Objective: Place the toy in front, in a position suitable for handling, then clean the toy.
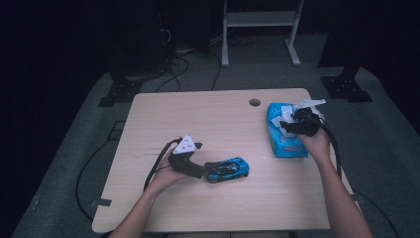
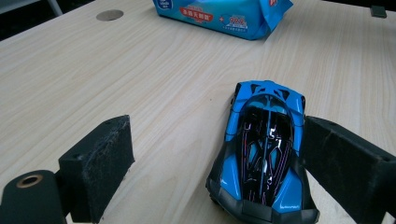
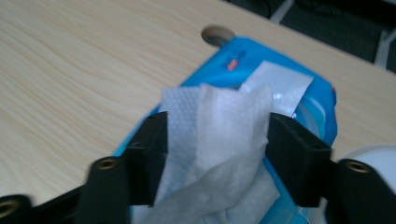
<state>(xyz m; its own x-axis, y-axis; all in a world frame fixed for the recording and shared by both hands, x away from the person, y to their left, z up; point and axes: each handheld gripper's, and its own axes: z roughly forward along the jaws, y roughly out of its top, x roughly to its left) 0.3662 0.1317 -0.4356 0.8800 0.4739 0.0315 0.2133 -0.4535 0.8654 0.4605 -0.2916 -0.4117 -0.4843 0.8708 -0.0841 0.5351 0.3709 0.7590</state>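
Right gripper [image 3: 215, 135] pinches a wipe [image 3: 219, 126]; left gripper [image 2: 215, 163] gapes beside the car [image 2: 264, 154].

- Car [image 1: 227, 169]: a small blue toy sports car with a black cabin and black trim, upright on its wheels on the table. In the high view it lies at about 6 o'clock from the table's middle, lengthwise left to right.
- Pack [image 1: 284, 133]: a flat blue wet-wipe packet with red and white print, lying at about 3 o'clock near the table's right edge. Its white flap is peeled open.
- Wipe [image 3: 219, 135]: a white, textured sheet, crumpled and folded, standing up out of the pack's opening.
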